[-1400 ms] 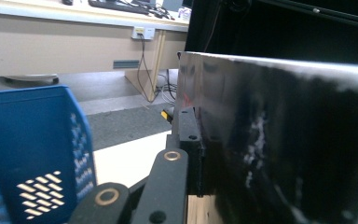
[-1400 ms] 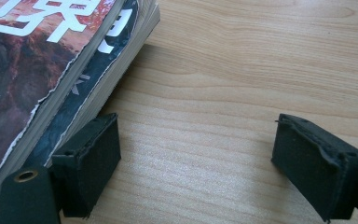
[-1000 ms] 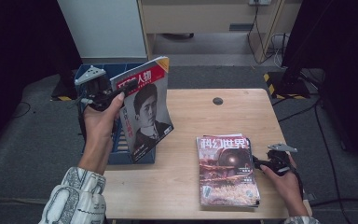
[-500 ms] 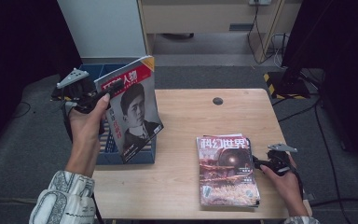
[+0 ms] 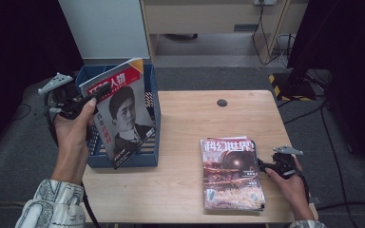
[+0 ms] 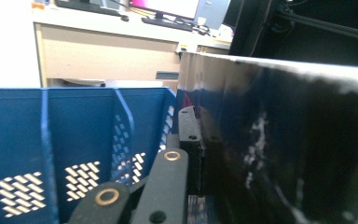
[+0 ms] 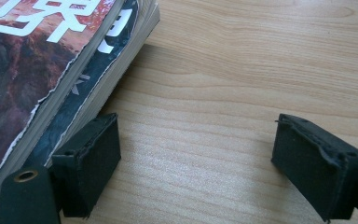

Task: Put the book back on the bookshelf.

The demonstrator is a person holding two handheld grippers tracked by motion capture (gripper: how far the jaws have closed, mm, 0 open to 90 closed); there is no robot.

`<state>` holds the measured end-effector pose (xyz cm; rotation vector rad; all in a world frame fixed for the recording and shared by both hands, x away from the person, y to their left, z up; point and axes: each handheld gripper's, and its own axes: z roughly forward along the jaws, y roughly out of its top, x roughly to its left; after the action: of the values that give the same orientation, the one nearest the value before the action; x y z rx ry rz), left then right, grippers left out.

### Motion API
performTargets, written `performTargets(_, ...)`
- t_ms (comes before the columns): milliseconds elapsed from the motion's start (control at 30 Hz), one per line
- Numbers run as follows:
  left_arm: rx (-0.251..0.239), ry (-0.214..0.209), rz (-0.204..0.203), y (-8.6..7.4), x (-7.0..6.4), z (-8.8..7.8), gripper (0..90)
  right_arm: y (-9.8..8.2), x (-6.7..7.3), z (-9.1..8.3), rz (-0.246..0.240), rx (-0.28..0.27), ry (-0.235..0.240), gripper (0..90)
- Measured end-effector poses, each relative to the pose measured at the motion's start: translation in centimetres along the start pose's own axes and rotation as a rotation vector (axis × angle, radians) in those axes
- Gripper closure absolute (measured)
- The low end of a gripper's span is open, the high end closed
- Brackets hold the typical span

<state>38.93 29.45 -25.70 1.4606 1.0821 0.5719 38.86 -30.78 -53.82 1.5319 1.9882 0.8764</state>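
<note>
My left gripper (image 5: 100, 90) is shut on the top left edge of a magazine with a portrait cover (image 5: 123, 111), which hangs upright and tilted over the blue file box (image 5: 123, 160) at the table's left end. In the left gripper view the black pads (image 6: 191, 140) clamp the dark glossy magazine (image 6: 284, 140), with the blue file box's slotted walls (image 6: 74, 130) behind. A stack of magazines (image 5: 230, 173) lies flat at the table's front right. My right gripper (image 5: 262, 166) rests open on the wood beside its right edge; the stack (image 7: 37, 60) touches one pad (image 7: 88, 163).
The wooden table (image 5: 185, 123) has a black round grommet (image 5: 222, 102) near its far edge. A white cabinet (image 5: 107, 26) and a wooden desk (image 5: 209, 16) stand behind it. Cables and a black stand (image 5: 299, 80) sit on the floor at the right.
My left hand has carried the portrait magazine leftward, from above the table beside the box to over the box. The right hand and the stack have stayed still.
</note>
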Motion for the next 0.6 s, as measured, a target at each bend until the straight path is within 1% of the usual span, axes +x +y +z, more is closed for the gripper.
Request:
performTargets(33,-0.001,0.015,-0.008,-0.1,0.5,-0.3,86.2,0.0,0.0,0.0,-0.001,0.0,0.0,15.3)
performTargets(67,-0.001,0.015,-0.008,-0.1,0.5,-0.3,86.2,0.0,0.0,0.0,-0.001,0.0,0.0,15.3)
performTargets(133,-0.006,0.028,-0.02,-0.2,1.2,-0.8,86.2,0.0,0.0,0.0,0.0,0.0,0.0,15.3)
performTargets(167,-0.006,0.028,-0.02,-0.2,1.2,-0.8,86.2,0.0,0.0,0.0,0.0,0.0,0.0,15.3)
performTargets(200,-0.013,0.035,-0.031,-0.2,1.6,-1.1,86.2,0.0,0.0,0.0,0.001,0.0,0.0,15.3)
performTargets(233,-0.013,0.035,-0.031,-0.2,1.6,-1.1,86.2,0.0,0.0,0.0,0.001,0.0,0.0,15.3)
performTargets(267,-0.018,0.041,-0.041,-0.2,2.1,-1.3,86.2,0.0,0.0,0.0,-0.004,0.003,0.0,15.3)
performTargets(300,-0.018,0.041,-0.041,-0.2,2.1,-1.3,86.2,0.0,0.0,0.0,-0.004,0.003,0.0,15.3)
performTargets(400,-0.024,0.056,-0.051,-0.2,2.8,-1.7,86.2,0.0,0.0,0.0,-0.004,0.002,0.0,15.3)
performTargets(433,-0.024,0.056,-0.051,-0.2,2.8,-1.7,86.2,0.0,0.0,0.0,-0.004,0.002,0.0,15.3)
performTargets(533,-0.028,0.068,-0.064,-0.3,3.5,-2.0,86.2,0.0,0.0,0.0,-0.004,0.002,0.0,15.3)
performTargets(600,-0.032,0.07,-0.072,-0.3,3.7,-2.1,86.3,0.0,0.0,0.0,-0.004,0.002,0.0,15.3)
